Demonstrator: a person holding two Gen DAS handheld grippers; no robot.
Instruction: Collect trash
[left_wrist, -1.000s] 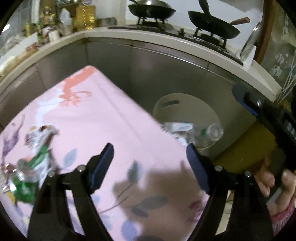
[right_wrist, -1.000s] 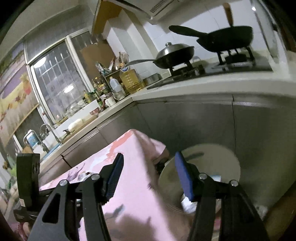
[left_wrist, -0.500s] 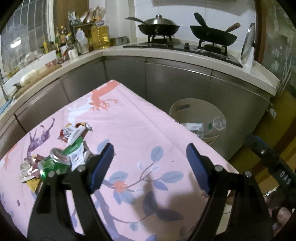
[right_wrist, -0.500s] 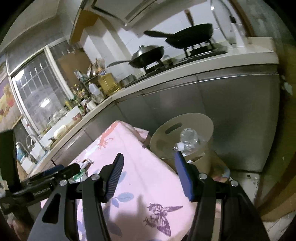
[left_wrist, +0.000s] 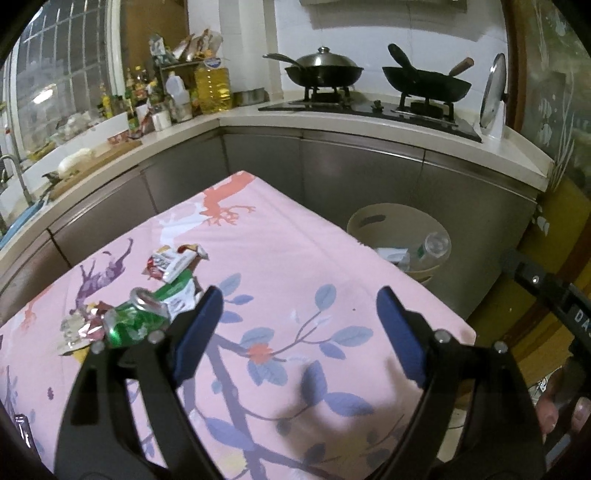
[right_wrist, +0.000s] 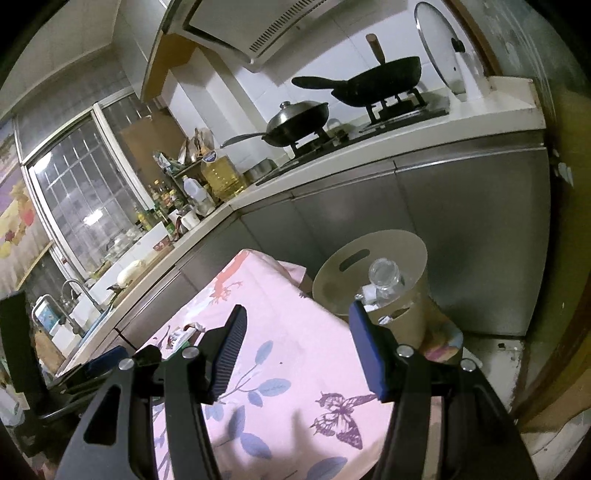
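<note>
While both tools hang over the pink cloth, this is how things lie, nearest first.

Left gripper (left_wrist: 297, 325): jaws spread wide with nothing between them; they have just been opening further. The blue pads stand over bare flowered cloth.

Right gripper (right_wrist: 295, 345): jaws part-way apart, empty, held over the cloth's near corner with the butterfly print.

Person's hand (left_wrist: 561, 410): fingers at 4 o'clock in the left wrist view, wrapped on the other tool's handle.

Tablecloth (left_wrist: 280, 258): pink, printed with blue leaves and a red flower; it covers the table.

Green can (left_wrist: 135, 323): lying on its side at 9 o'clock of the left tool's near pad, just beside it, open top tilted up.

Foil scraps (left_wrist: 83, 325): crumpled, touching the can's far end, toward 9 o'clock.

Wrappers (left_wrist: 173, 260): red-and-white packets at 11 o'clock of the can, with a green-and-white one between them and the can.

Bin (right_wrist: 343, 258): beige, on the floor past the table's far edge, at 1 o'clock of the left tool.

Clear bottle (right_wrist: 384, 277): inside the bin, resting on white paper.

Counter (left_wrist: 369, 123): beyond, carrying two dark woks on the hob.
</note>
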